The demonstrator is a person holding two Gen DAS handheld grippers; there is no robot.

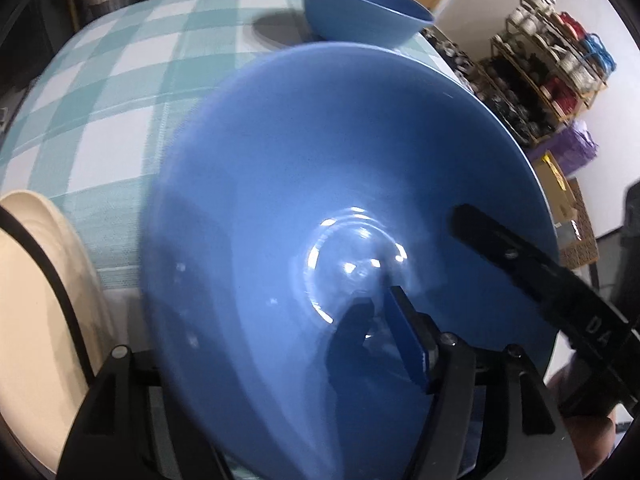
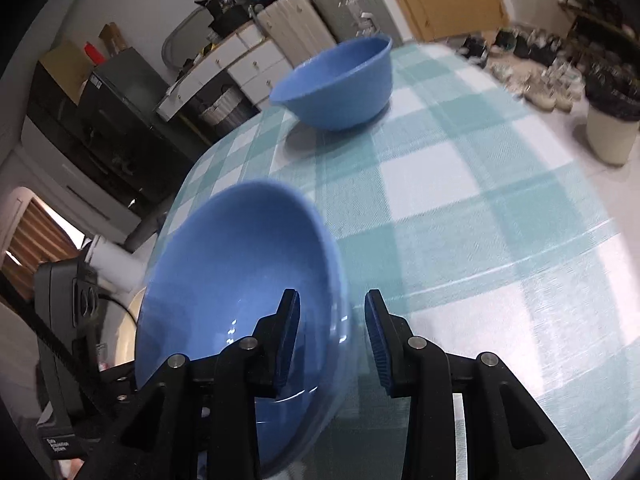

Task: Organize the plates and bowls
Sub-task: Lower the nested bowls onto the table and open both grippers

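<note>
The right tool has the near blue bowl's rim between its 2 fingers, 1 inside and 1 outside. The fingers look a bit apart from the rim, so I cannot tell if they pinch it. The bowl is tilted, likely to carry it to the far blue bowl on the checked counter for stacking. The left tool stands open, 1 finger inside this bowl, gripping nothing. A cream plate lies beside it.
</note>
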